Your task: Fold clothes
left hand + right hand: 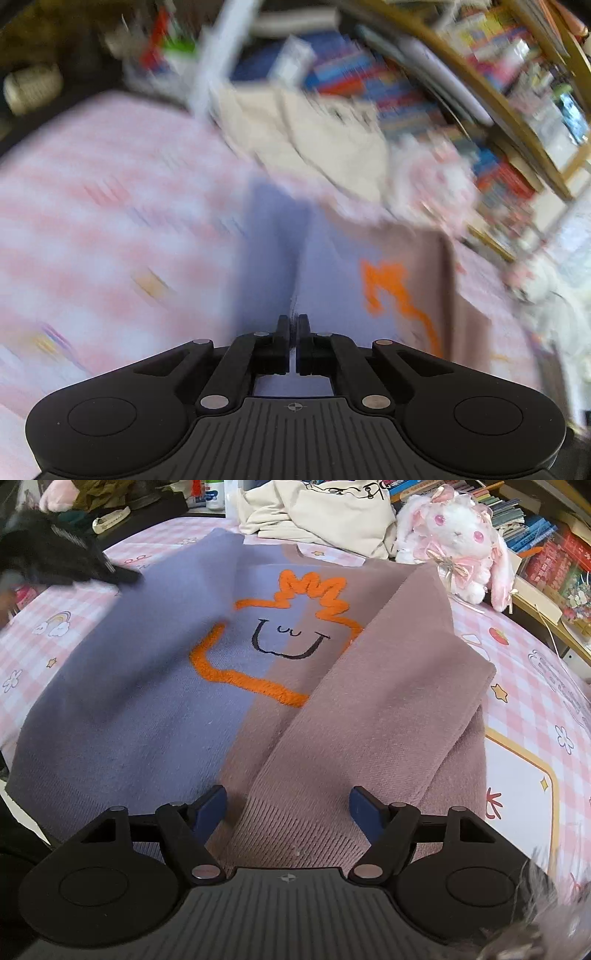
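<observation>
On the far left of the right wrist view, the left tongs (110, 570) appear as a dark, blurred shape reaching over the upper left edge of the sweater (155, 701), at the end of its purple sleeve (155, 627). The left wrist view is heavily smeared, but there the left tongs (294, 332) are clenched, the fingers nearly meeting with a thin sliver of purple fabric between them, so they seem to be grasping the sleeve (273, 251). The sweater lies spread on a pink-and-white checked bed sheet (524, 686), purple on its left half and dusty mauve on its right, with an orange outlined figure (280, 627) bearing a black smiling face across the middle. The purple sleeve is folded diagonally over the left side of the body, and the mauve sleeve (388, 686) lies folded diagonally over the right side, covering part of the orange outline. Near the bottom of the view, the right tongs (288, 808) are released, their blue-padded fingers (210, 808) spread wide above the ribbed hem, gripping nothing. Behind the sweater sits a heap of cream clothing (325, 513), and to its right a white and pink plush rabbit (458, 542) rests at the edge of the bed, beside shelves of books (554, 554).
</observation>
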A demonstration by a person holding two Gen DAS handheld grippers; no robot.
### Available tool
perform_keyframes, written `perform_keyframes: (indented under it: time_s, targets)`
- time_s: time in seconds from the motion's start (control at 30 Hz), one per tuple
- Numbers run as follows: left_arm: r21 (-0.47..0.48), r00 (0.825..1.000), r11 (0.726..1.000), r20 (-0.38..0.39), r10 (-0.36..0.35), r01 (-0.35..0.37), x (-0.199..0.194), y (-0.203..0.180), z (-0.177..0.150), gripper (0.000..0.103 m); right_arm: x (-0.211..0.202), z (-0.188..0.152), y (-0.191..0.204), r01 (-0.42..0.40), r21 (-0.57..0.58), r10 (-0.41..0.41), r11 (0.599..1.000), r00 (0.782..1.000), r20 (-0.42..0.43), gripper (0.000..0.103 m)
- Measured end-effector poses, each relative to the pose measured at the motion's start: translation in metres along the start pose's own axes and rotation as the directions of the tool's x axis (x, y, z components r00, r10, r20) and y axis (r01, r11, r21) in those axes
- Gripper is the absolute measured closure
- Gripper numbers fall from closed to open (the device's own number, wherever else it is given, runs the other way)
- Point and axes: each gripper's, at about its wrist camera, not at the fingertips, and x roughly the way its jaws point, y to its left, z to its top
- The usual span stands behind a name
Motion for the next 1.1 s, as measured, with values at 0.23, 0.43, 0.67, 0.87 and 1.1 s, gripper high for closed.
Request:
perform_keyframes:
  time_s: [0.23, 0.43, 0.67, 0.87, 1.1]
  targets:
    - [0.137, 0.864, 0.862, 0.219, 0.454, -0.488, -0.024, 0.040, 0.061, 0.092, -0.002, -0.001, 0.001, 0.019, 0.019, -0.019, 1.000, 1.000, -0.002, 0.034]
    - [0.262, 0.790, 0.752, 0.313, 0.527, -0.605, -0.018, 0.015, 0.042, 0.030, -0.007, 0.002, 0.008, 0.087, -0.013, -0.087, 0.996, 0.996, 0.011, 0.042]
    - [0.248, 0.979, 0.947, 0.043, 0.200, -0.205, -0.009, -0.033, -0.032, 0.030, -0.012, 0.003, 0.023, 0.139, -0.133, -0.135, 0.981, 0.990, 0.035, 0.059]
    - [0.196, 0.988, 0.974, -0.081, 0.133, -0.115, 0.002, -0.051, -0.069, 0.030, -0.009, 0.002, 0.005, 0.029, -0.075, -0.030, 0.997, 0.999, -0.012, 0.081]
    - [0.204, 0.975, 0.965, -0.112, 0.190, -0.164, 0.003, -0.060, -0.085, 0.030, -0.038, 0.010, -0.051, 0.085, 0.094, -0.093, 0.992, 0.992, 0.085, 0.097]
